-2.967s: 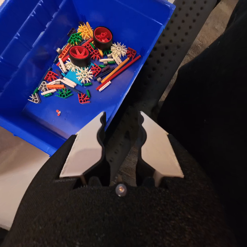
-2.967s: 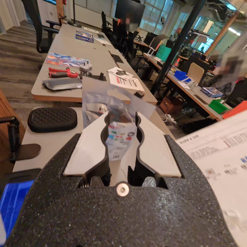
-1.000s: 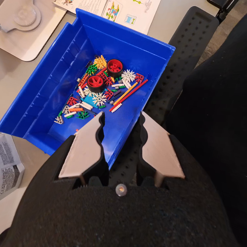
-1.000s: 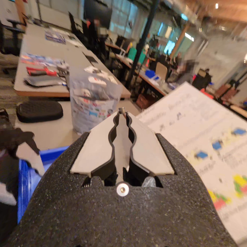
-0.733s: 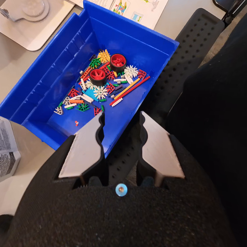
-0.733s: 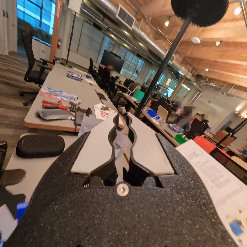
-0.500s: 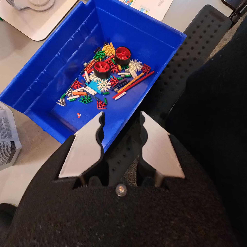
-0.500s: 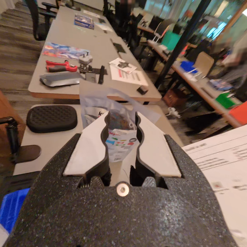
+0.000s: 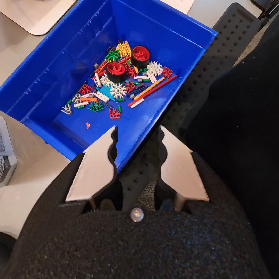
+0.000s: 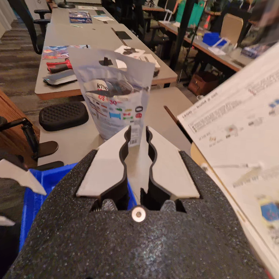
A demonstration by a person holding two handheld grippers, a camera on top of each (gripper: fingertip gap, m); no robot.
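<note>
A blue plastic bin (image 9: 151,30) on the table holds a pile of small colourful construction-toy pieces (image 9: 119,92), among them two black wheels with red hubs (image 9: 116,71). My left gripper (image 9: 138,128) is open and empty, hovering over the bin's near right corner. My right gripper (image 10: 138,127) is empty, its jaws only narrowly apart. It is above the bin's edge (image 10: 45,181) and points at a standing white printed pouch (image 10: 114,98). One finger of the left gripper (image 10: 22,178) shows at the left of the right wrist view.
A printed instruction sheet (image 10: 234,135) is propped at the right. A black perforated armrest pad (image 9: 218,49) lies beside the bin, with dark clothing (image 9: 241,120) to its right. Another armrest pad (image 10: 63,115) sits behind, and long tables with tools and papers (image 10: 90,34) stand beyond. The gap from one gripper's tips to the other's is roughly 25 cm.
A second ago my right gripper was shut on a small grey piece. It then opened empty, and now its jaws have narrowed again as it dips toward the bin. My left gripper drifted closer to the bin.
</note>
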